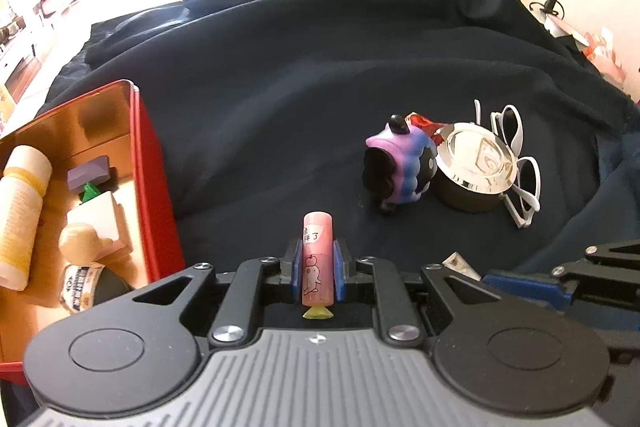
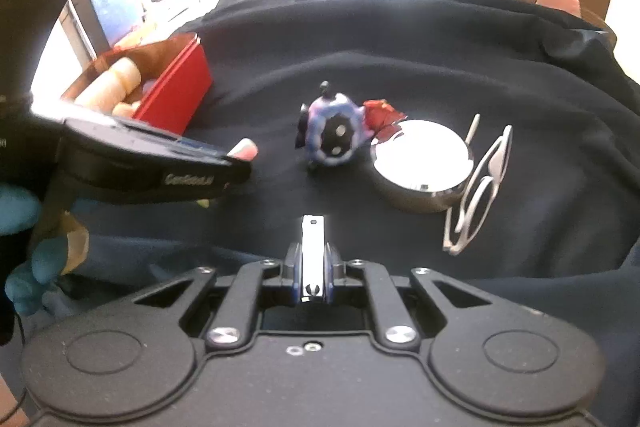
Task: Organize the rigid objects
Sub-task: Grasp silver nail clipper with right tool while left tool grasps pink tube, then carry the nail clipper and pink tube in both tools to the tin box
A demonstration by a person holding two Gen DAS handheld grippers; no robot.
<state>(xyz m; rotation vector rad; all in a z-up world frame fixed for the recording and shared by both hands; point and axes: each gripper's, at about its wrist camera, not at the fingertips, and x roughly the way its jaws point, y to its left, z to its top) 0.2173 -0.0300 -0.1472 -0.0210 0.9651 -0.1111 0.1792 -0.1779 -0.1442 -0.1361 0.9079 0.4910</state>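
left claw (image 1: 317, 269) pinches a pink tube (image 1: 317, 263); right claw (image 2: 311, 273) pinches a metal nail clipper (image 2: 313, 255).

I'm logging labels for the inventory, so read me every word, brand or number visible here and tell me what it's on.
"胖了", partly legible, on the pink tube in the left gripper.
Left gripper's side: embossed brand, too blurred to read.
Yellow-banded bottle in the red tin: fine print, too small.
Packet there: unreadable.
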